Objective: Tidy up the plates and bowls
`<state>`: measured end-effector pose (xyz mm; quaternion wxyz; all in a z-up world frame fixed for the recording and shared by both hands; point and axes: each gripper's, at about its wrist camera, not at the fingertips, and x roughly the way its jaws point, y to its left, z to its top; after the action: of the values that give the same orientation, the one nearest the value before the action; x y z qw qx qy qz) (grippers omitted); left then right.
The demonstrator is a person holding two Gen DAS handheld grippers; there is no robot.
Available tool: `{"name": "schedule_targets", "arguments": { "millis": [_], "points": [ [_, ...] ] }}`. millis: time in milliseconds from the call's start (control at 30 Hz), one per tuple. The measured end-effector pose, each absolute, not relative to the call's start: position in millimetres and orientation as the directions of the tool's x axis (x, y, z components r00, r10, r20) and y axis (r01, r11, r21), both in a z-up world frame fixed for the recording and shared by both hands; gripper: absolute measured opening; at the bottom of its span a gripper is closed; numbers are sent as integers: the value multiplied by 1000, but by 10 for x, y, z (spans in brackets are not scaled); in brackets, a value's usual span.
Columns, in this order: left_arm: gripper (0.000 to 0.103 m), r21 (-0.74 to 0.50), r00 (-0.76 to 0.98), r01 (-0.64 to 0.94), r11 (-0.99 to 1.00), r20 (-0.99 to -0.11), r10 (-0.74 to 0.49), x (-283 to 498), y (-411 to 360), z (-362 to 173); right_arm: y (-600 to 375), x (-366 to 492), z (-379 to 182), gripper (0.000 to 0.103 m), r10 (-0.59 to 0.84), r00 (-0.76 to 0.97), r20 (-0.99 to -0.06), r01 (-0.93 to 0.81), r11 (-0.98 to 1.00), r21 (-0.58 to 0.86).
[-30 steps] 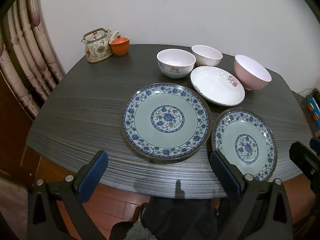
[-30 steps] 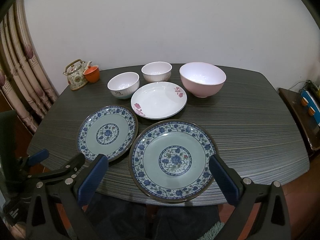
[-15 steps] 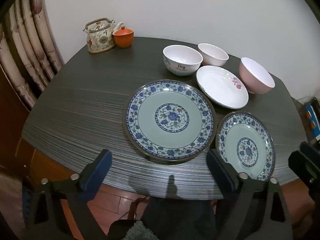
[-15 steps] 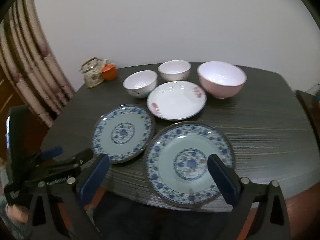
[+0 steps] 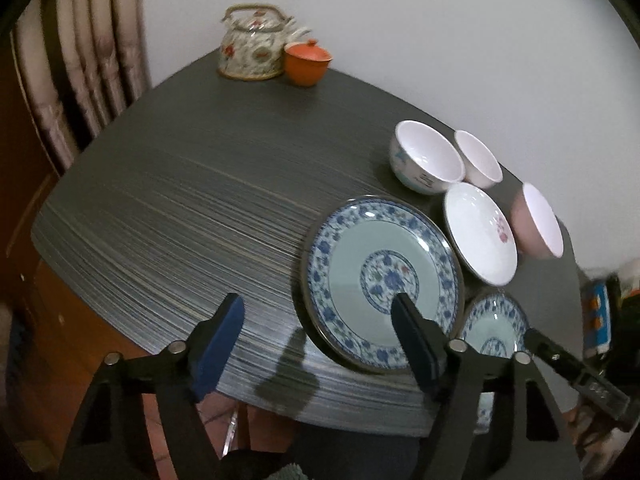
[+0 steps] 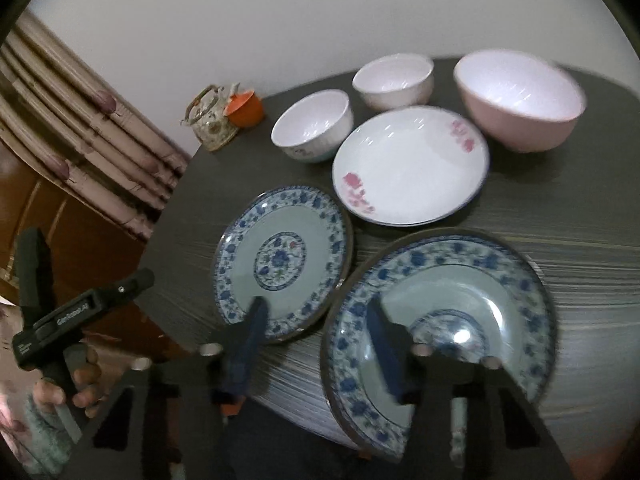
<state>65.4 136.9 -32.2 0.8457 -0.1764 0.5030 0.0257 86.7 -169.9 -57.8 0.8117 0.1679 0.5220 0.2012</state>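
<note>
Claws, left [image 5: 318, 338] and right [image 6: 316, 338], both just narrowing, still parted, empty, over blue-patterned plates [image 6: 460, 280].

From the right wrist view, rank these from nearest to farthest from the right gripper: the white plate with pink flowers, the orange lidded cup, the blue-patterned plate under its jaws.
1. Blue-patterned plate, directly below the right gripper, at the table's near edge.
2. White plate with pink flowers, mid-table, beyond it.
3. Orange lidded cup, far left corner, beside the teapot.
</note>
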Motion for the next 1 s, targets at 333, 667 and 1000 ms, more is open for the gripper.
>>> {"name": "schedule_targets", "arguments": {
  "millis": [333, 667, 1000],
  "points": [
    [58, -410, 384, -277, 869, -876, -291, 1076, 1549, -713, -1551, 1452, -960, 34, 539, 273, -797, -111, 841, 530],
    [57, -440, 342, -283, 852, -876, -339, 1234, 1627, -963, -1451, 1754, -1193, 32, 499, 240, -833, -113, 866, 486],
    [42, -444, 326, -263, 857, -876, -354, 1343, 1574, -1056, -1414, 1859, -1276, 25, 504, 230, -832, -123, 863, 489]
  ]
}}
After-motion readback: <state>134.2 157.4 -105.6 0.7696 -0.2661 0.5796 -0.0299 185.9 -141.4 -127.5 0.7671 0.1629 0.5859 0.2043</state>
